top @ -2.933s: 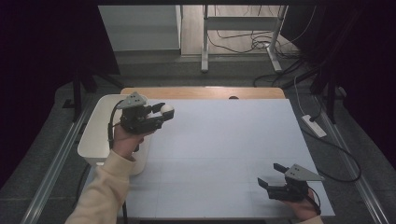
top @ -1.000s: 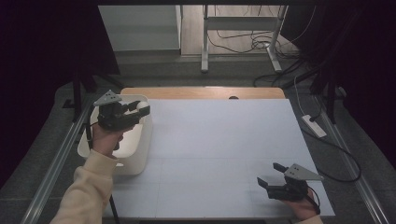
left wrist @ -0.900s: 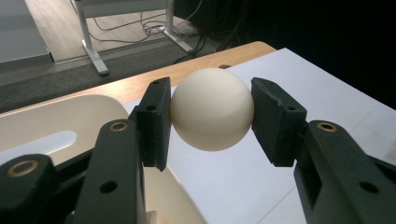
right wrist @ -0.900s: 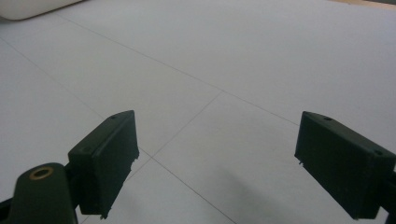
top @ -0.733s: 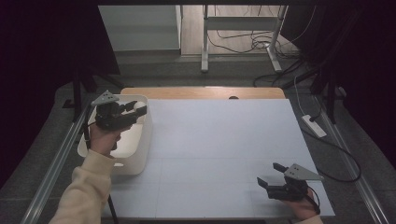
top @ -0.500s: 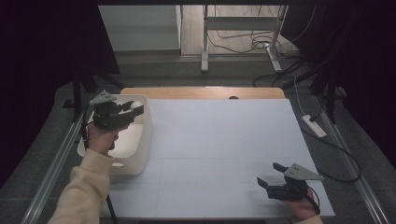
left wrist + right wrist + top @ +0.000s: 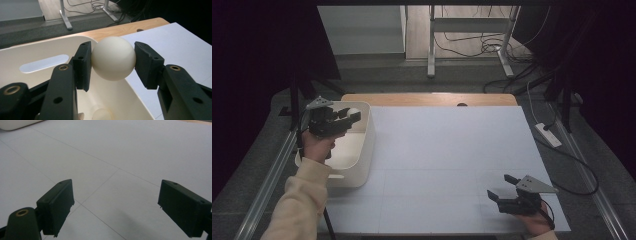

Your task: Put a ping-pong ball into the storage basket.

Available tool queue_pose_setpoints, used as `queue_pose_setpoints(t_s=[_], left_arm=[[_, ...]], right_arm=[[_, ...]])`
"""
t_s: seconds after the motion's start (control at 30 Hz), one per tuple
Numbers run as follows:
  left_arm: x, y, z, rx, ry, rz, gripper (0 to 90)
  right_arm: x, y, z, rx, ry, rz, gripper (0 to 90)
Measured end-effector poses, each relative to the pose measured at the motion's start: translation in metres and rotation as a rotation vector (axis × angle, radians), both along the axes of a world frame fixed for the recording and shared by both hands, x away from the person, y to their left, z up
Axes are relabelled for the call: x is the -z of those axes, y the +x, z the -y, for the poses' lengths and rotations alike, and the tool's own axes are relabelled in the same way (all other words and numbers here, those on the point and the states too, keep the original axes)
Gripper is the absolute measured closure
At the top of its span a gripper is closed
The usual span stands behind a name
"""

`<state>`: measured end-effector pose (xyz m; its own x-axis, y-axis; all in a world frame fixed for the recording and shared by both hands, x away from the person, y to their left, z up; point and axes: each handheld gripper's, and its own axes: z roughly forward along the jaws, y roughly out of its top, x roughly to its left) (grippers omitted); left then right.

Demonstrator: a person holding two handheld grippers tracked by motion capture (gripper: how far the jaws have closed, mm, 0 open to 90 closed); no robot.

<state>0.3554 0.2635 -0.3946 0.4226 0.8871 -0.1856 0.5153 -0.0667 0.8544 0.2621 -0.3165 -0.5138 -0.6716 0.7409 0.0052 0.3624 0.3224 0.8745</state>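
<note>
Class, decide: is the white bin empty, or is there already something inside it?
Not empty. In the left gripper view, a pale ball lies on the floor of the white bin, below the ball held above it.

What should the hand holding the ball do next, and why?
Probably lower it a little and open the jaws. The left gripper is clamped on the white ball, and the ball hangs over the inside of the white bin, just within its rim. Another ball seems to lie at the bottom, so this one likely belongs there too. The right gripper rests open over the table.

A lab: dark curtains (image 7: 257, 45), floor cables (image 7: 482, 45) (bare test table (image 7: 452, 150)).
</note>
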Motion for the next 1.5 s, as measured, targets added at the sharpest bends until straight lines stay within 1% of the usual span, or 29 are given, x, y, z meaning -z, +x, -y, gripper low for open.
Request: queue_pose_setpoints(t_s=[0.13, 0.3, 0.53, 0.63, 0.7, 0.77, 0.87, 1.13, 1.23, 1.5], left_arm=[[0.002, 0.003, -0.002, -0.007, 0.0, -0.011, 50.8], [0.006, 0.007, -0.002, -0.013, 0.014, -0.035, 50.7], [0.008, 0.01, -0.001, -0.015, 0.023, -0.052, 50.7], [0.011, 0.012, -0.001, -0.012, 0.036, -0.077, 50.7], [0.012, 0.013, -0.001, -0.011, 0.037, -0.082, 50.7], [0.014, 0.014, 0.0, 0.001, 0.043, -0.103, 50.6], [0.016, 0.014, 0.002, 0.008, 0.057, -0.11, 50.6], [0.021, 0.015, 0.002, 0.02, 0.066, -0.145, 50.6], [0.022, 0.015, 0.002, 0.022, 0.068, -0.148, 50.5], [0.019, 0.013, 0.003, 0.026, 0.062, -0.137, 50.5]], right_arm=[[0.0, 0.0, 0.0, 0.002, 0.0, 0.0, 13.2], [0.0, 0.0, 0.0, 0.001, 0.002, 0.0, 13.2], [0.0, 0.0, 0.0, 0.0, 0.0, 0.001, 13.2], [0.0, 0.0, 0.001, 0.001, -0.001, 0.001, 13.2], [0.0, 0.0, 0.001, 0.001, -0.001, 0.0, 13.2], [0.0, 0.0, 0.0, 0.001, -0.001, 0.0, 13.2], [0.0, 0.0, 0.0, 0.0, -0.002, 0.0, 13.2], [0.0, 0.0, 0.0, 0.0, -0.002, 0.001, 13.2], [0.0, 0.0, 0.0, 0.001, -0.002, 0.001, 13.2], [0.0, 0.0, 0.0, 0.001, -0.002, 0.001, 13.2]])
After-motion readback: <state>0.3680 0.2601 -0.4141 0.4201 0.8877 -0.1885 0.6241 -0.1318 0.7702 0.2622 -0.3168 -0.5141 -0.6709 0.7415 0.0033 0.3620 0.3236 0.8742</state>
